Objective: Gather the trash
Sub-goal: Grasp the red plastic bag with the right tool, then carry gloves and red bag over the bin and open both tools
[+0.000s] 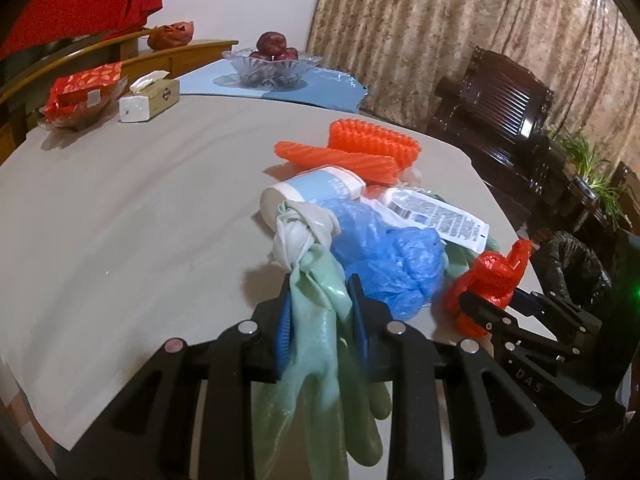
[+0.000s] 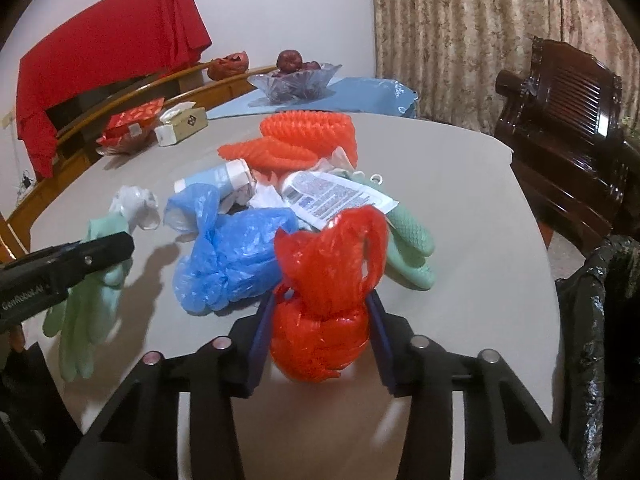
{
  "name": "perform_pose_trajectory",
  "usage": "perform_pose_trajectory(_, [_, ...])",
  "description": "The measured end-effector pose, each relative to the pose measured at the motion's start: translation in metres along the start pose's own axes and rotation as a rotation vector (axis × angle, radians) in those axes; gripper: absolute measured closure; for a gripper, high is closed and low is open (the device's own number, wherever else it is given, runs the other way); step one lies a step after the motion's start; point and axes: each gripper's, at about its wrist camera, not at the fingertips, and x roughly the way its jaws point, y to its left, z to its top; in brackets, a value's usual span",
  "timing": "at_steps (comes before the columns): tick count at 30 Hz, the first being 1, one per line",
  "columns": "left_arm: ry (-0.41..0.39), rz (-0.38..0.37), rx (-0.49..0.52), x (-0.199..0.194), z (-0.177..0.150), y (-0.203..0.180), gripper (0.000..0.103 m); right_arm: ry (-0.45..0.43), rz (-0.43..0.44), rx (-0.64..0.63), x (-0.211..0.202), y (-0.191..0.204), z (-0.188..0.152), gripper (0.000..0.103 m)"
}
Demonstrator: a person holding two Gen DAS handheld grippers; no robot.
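Where the grey-clothed table [image 1: 120, 220] fills both views, a heap of rubbish is seen gathered toward its right edge. A black bin liner [image 2: 600, 300] is visible just off that edge, beside a dark carved wooden chair [image 2: 560, 120]. At the back of the heap, orange foam netting [image 1: 360, 152] is piled; against it a pale blue and white bottle [image 1: 316, 190] is lying on its side, with a flattened printed tube [image 1: 436, 214] just beside it. A crumpled blue plastic bag [image 1: 392, 264] is spread in front of these.

A pale green rubber glove [image 1: 316, 320] is clamped between the blue pads of the left gripper [image 1: 320, 312], its fingers hanging below the jaws and its cuff knotted to a white bag [image 1: 304, 228]. A second green glove [image 2: 412, 248] is lying on the cloth under the tube. A knotted red plastic bag [image 2: 324, 300] is pinched by the right gripper [image 2: 320, 320], lifted near the table edge.

Farther back, a glass fruit bowl [image 1: 272, 66], a tissue box [image 1: 150, 100] and a red packet in a dish [image 1: 84, 88] are noted, well apart from the heap.
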Motion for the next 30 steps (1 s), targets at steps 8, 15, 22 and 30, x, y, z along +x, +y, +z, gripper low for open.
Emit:
perform_pose_trajectory(8, [-0.027, -0.006, 0.031, -0.01, 0.006, -0.016, 0.078, -0.049, -0.006, 0.011, -0.024, -0.007, 0.009, 0.06])
perform_pose_trajectory(15, [-0.048, -0.026, 0.056, -0.02, 0.011, -0.034, 0.078, -0.1, -0.022, 0.02, -0.048, -0.016, 0.018, 0.06])
perform_pose_trajectory(22, [-0.082, -0.064, 0.085, -0.032, 0.019, -0.061, 0.078, -0.158, -0.044, 0.034, -0.076, -0.026, 0.029, 0.06])
perform_pose_trajectory(30, [-0.111, -0.133, 0.135, -0.042, 0.026, -0.1, 0.078, -0.21, -0.078, 0.066, -0.11, -0.049, 0.034, 0.06])
